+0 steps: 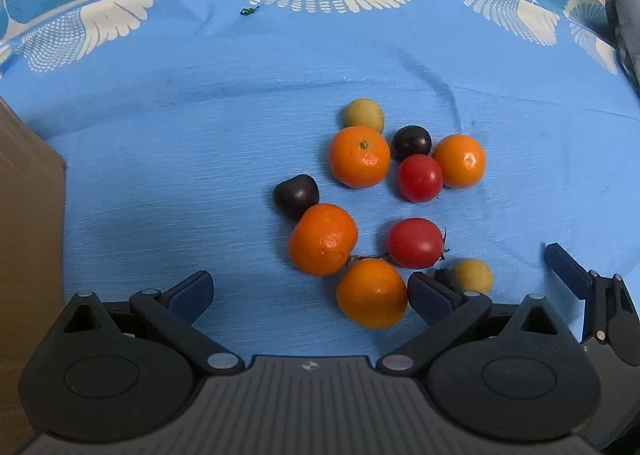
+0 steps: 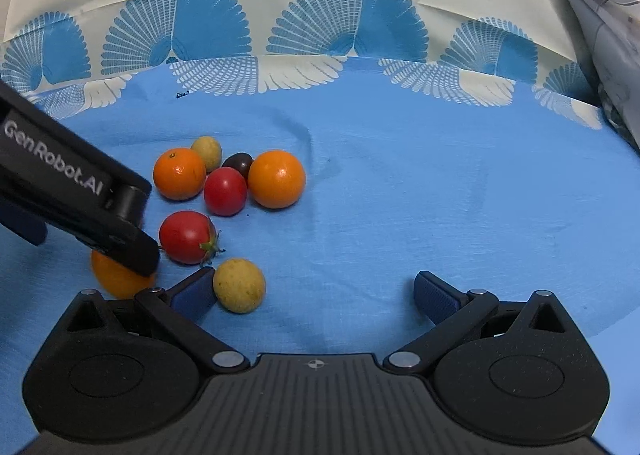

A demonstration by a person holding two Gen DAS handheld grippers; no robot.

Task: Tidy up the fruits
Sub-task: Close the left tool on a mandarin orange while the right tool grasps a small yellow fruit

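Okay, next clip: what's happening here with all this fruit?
A person holds two grippers low over a blue cloth strewn with loose fruit, none sorted yet. The left gripper is open with the nearest orange between its fingers. The right gripper is open too, its left finger beside a yellow-green fruit. Neither grips anything. More oranges, two red tomatoes and two dark fruits lie just beyond.

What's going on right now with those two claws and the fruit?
Left gripper open, nearest orange between its fingers. Right gripper open, yellow fruit beside one finger. Nothing held. Fruits crowded together.
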